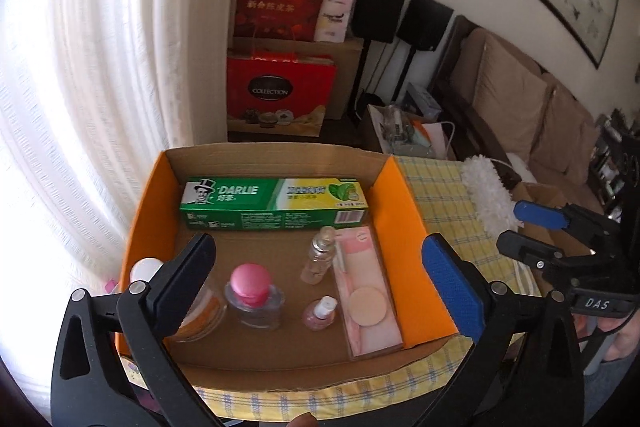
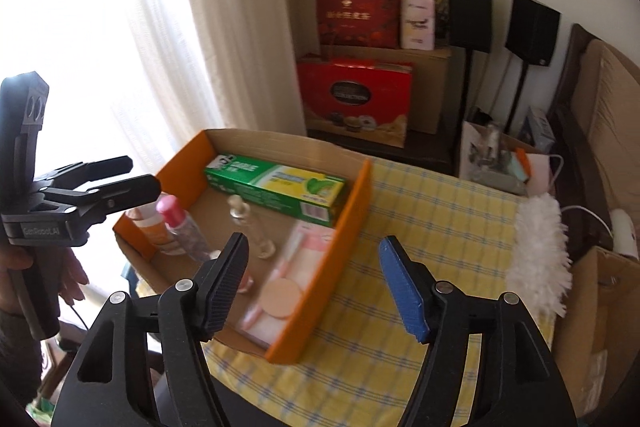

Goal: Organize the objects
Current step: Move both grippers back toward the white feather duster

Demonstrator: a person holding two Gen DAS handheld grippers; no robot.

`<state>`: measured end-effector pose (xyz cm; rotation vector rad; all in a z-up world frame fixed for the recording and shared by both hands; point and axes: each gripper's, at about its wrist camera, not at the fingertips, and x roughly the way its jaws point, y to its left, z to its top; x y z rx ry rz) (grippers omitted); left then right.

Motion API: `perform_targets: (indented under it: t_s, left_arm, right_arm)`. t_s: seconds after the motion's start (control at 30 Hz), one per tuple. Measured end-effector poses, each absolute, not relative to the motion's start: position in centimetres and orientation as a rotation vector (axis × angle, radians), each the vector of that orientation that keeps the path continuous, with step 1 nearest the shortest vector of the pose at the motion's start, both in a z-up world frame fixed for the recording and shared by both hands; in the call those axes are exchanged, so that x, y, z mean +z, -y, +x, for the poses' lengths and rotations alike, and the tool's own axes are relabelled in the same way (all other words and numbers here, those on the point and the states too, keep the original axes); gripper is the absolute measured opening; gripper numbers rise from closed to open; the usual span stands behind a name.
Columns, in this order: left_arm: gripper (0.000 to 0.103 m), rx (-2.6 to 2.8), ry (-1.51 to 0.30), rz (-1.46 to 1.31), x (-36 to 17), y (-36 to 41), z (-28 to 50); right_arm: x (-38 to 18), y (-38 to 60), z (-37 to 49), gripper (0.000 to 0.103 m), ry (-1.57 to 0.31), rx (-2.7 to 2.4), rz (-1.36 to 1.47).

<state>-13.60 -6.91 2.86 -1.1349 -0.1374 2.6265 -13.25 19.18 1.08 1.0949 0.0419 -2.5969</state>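
We hold both tongs up over the desk, and neither grips anything. The left tongs gape wide above the box, nothing between their pads; the right tongs stand released too, their gap straddling the box's orange right wall with only air inside.

The box sits on the yellow checked cloth and already carries most of the things: the toothpaste lies along the far wall, a clear bottle and a pink flat pack lie to the right, a pink-capped jar and a tiny bottle stand nearer us, and an orange-labelled tub sits half hidden behind the left pad.

What is left outside, as far as we can tell, is the duster, lying on the cloth well to the right of the box (its handle end is hard to make out). Its long axis runs roughly from near to far, about parallel to the box's right wall. It lies to the right of and beyond the right tongs, and much farther from the left ones, so we judge the right hand the nearer, with the pads best set across the duster's length
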Motion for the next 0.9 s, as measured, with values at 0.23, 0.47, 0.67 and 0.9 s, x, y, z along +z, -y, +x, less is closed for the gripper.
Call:
perform_targets:
  t_s: [0.23, 0.47, 0.67, 0.9]
  left_arm:
    - [0.103, 2.599, 0.080, -1.117, 2.6, 2.3, -13.5]
    - [0.103, 2.555, 0.041, -1.103, 2.5, -2.7, -13.8]
    - [0.103, 2.520, 0.000, -1.098, 2.6, -6.9, -14.1]
    - [0.103, 2.451, -0.022, -1.113, 2.2, -10.7, -14.5]
  right_arm:
    - [0.6, -23.3, -12.2, 0.072, -0.026, -2.667, 1.133]
    - [0.3, -27.2, -12.0, 0.079, 0.029, -2.758, 1.161]
    - [0.6, -30.7, -11.5, 0.089, 0.060, -2.849, 1.156]
    - [-0.2, -34.6, -11.3, 0.090, 0.123, -2.900, 1.203]
